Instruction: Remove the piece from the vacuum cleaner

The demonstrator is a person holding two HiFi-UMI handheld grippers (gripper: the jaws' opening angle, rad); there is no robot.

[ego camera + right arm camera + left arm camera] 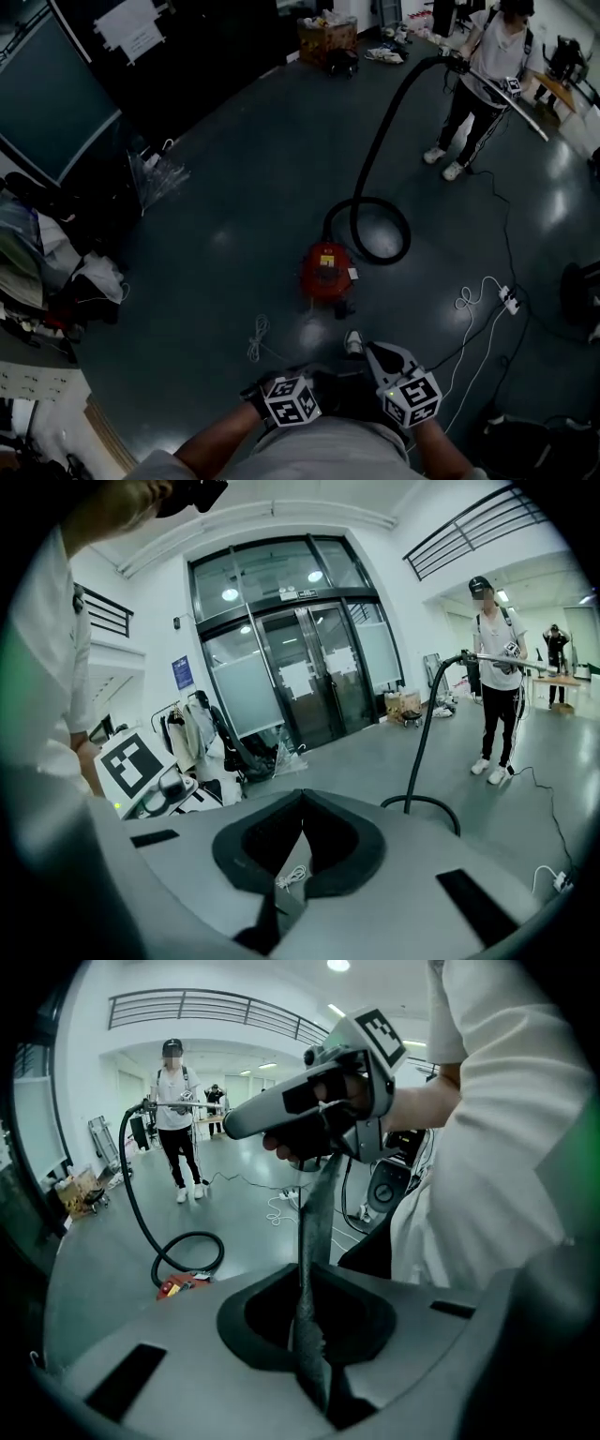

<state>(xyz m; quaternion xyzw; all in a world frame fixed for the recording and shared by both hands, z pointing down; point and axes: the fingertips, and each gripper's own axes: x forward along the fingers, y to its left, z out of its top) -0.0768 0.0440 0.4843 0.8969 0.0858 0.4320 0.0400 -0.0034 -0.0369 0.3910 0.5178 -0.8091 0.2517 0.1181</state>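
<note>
Facing the red vacuum cleaner (326, 270), sitting on the dark floor (234, 206) straight ahead and well apart from both hand-held tools. Holding the left gripper (305, 1271) low, close to the body, and aiming it sideways. Clenching its jaws on a grey strip (315, 1213), pinched at the tips and running up toward the underside of the other tool in the left gripper view. Holding the right gripper (300, 797) just as low, with jaws clenched tip to tip and nothing between them. Showing through the gap behind those tips, only floor and a white cable (292, 878). Trailing from the vacuum cleaner, a black hose (375, 145), looping once beside the red body and then rising across the floor to another person (487, 56). Standing at the far side, that person, gripping the hose's end together with a long pale wand (530, 123) slanting down to one side. Touching the vacuum cleaner with neither tool.
</note>
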